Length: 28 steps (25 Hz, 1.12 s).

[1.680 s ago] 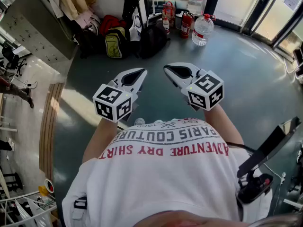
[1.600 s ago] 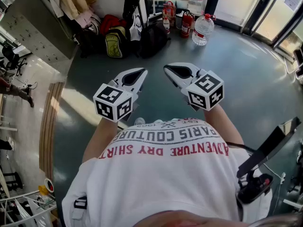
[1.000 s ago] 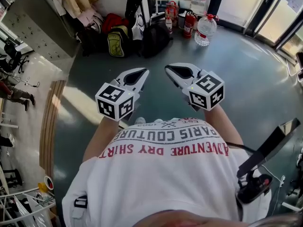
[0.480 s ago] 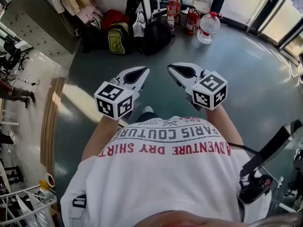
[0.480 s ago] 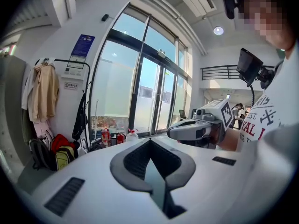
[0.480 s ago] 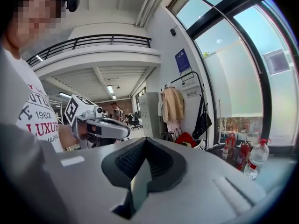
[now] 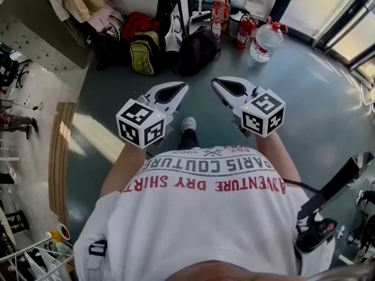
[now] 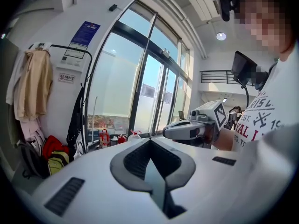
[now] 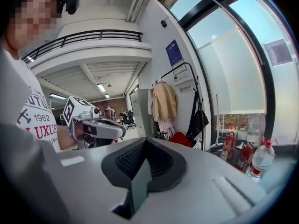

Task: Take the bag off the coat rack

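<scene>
A black bag [image 7: 166, 0] hangs from the coat rack [image 8: 70, 47] at the far wall, next to a beige coat [image 8: 32, 85]. The right gripper view shows the same black bag [image 9: 199, 117] beside the coat [image 9: 163, 101]. My left gripper [image 7: 180, 87] and right gripper [image 7: 215, 82] are held side by side at chest height, pointing at the rack and well short of it. Both are shut with nothing between the jaws. Each gripper shows in the other's view: the right gripper [image 8: 180, 129] and the left gripper [image 9: 117, 129].
On the floor under the rack lie a red bag [image 7: 138, 24], a yellow-green backpack [image 7: 142, 54] and a black backpack [image 7: 197, 50]. Fire extinguishers [image 7: 244, 31] and a big water bottle [image 7: 265, 41] stand to the right by the glass doors. A grey cabinet [image 7: 35, 37] lies left.
The person has walked toward the rack: the floor bags sit lower and nearer in the head view, and a shoe now shows between the grippers. Both grippers stay shut.
</scene>
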Motion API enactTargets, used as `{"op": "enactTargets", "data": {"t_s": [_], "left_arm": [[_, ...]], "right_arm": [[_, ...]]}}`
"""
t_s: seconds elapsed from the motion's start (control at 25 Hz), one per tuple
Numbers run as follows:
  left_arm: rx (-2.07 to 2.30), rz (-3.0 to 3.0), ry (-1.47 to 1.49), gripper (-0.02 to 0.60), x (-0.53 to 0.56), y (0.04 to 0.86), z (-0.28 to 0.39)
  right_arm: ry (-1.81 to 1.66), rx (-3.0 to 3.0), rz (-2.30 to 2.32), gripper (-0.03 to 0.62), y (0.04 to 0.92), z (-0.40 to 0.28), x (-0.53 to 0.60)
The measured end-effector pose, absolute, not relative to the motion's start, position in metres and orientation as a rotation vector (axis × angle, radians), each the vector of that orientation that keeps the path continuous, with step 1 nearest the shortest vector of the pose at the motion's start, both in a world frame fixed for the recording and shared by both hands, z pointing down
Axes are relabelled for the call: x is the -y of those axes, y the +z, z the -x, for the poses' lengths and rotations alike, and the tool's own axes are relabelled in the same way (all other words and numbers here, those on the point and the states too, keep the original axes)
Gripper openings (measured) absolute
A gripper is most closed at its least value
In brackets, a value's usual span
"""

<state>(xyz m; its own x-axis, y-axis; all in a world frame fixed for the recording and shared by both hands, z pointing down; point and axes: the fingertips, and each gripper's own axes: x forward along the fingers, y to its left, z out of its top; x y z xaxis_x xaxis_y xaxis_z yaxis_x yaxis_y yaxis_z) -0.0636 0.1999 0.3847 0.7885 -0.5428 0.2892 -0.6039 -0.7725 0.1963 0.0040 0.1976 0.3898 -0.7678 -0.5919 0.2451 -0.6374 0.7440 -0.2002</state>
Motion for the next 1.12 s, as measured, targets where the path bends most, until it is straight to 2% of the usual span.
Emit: {"op": "enactTargets", "data": {"t_s": [0.24, 0.44, 1.12], "left_arm": [[0.934, -2.677, 0.289, 0.003, -0.02, 0.389, 0.113], [0.976, -2.676, 0.281, 0.003, 0.094, 0.372, 0.147], [1.023, -2.659, 0.269, 0.003, 0.268, 0.382, 0.145]], "right_arm": [[0.415, 2.755, -1.014, 0.002, 0.395, 0.029, -0.015], [0.333, 2.784, -1.054, 0.002, 0.362, 0.055, 0.099], [0.347, 2.843, -0.992, 0.002, 0.37, 0.059, 0.285]]}}
